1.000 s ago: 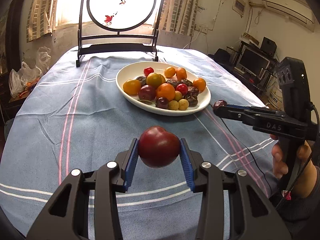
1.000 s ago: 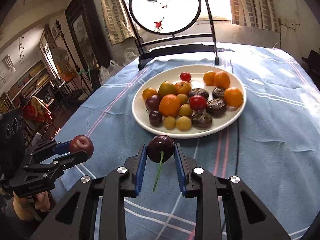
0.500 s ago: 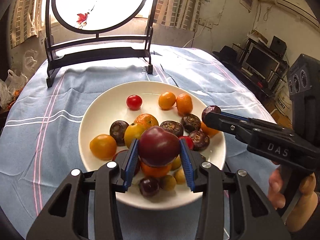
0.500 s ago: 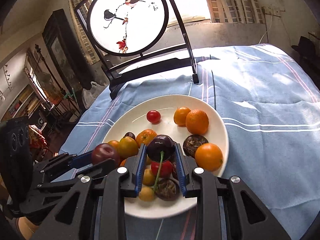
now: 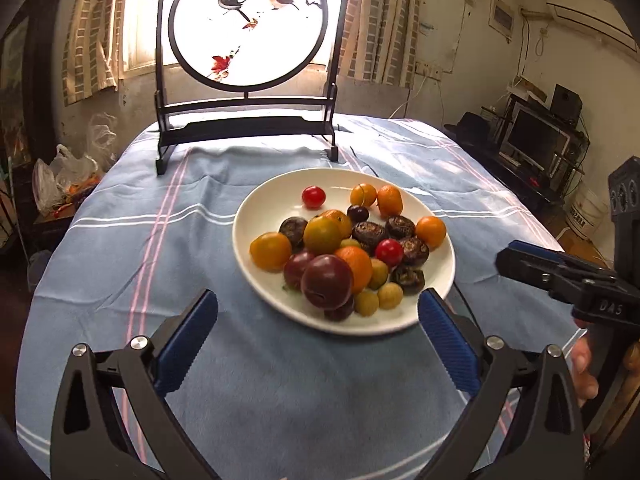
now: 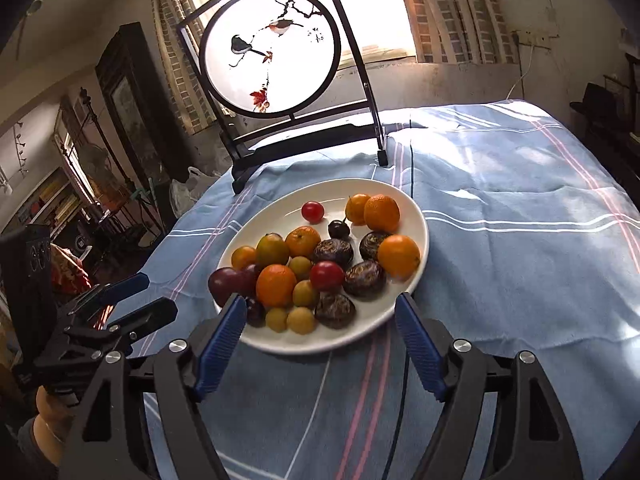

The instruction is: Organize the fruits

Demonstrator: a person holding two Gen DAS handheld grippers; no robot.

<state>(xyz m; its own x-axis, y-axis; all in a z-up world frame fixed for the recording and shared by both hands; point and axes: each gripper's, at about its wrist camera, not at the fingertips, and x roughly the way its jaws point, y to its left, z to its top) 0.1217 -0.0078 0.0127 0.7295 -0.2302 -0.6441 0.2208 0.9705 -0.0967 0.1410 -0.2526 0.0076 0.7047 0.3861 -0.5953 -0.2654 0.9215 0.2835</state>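
A white plate [image 5: 260, 200] [image 6: 416, 208] on the blue striped cloth holds several oranges, tomatoes, dark fruits and small yellow ones. A dark red plum [image 5: 327, 286] [image 6: 229, 281] lies on the pile at the plate's near left. A dark cherry [image 5: 357, 213] [image 6: 339, 229] with its stem lies near the far oranges. My left gripper [image 5: 318, 334] is open and empty just short of the plate's near rim. My right gripper [image 6: 320, 334] is open and empty over the near rim; it also shows at the right of the left wrist view [image 5: 520, 256].
A black stand with a round bird painting [image 5: 248, 24] [image 6: 270, 54] stands at the table's far side. Plastic bags [image 5: 66, 184] lie off the table's left. A monitor and shelves [image 5: 536, 140] stand to the right. A dark cable [image 6: 412, 168] runs under the plate.
Both grippers opened and drew back from over the plate. The plum left the left gripper and lies on the pile; the cherry left the right gripper and lies among the far fruits.
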